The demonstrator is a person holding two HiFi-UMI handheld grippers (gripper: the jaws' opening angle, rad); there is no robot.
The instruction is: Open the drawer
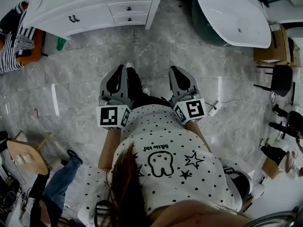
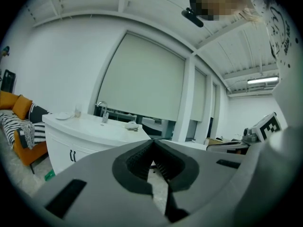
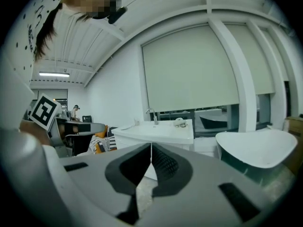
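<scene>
The white vanity cabinet (image 1: 94, 13) stands across the floor from me, with two small drawers (image 1: 129, 7) stacked at its right end, both closed, each with a dark handle. My left gripper (image 1: 124, 67) and right gripper (image 1: 174, 69) are held side by side in front of my body, pointing toward the cabinet and well short of it. Both are shut with nothing between the jaws. In the left gripper view the left gripper (image 2: 153, 148) faces the vanity (image 2: 90, 134) and its faucet (image 2: 103, 110). The right gripper (image 3: 151, 150) faces the same vanity (image 3: 158, 134).
A white bathtub (image 1: 232, 13) stands right of the cabinet. An orange sofa (image 1: 16, 41) with a striped blanket is at the left. A black chair (image 1: 280, 77) and cardboard boxes (image 1: 272, 48) line the right side. A wooden stool (image 1: 26, 156) and another person's leg (image 1: 59, 186) are behind me at the left.
</scene>
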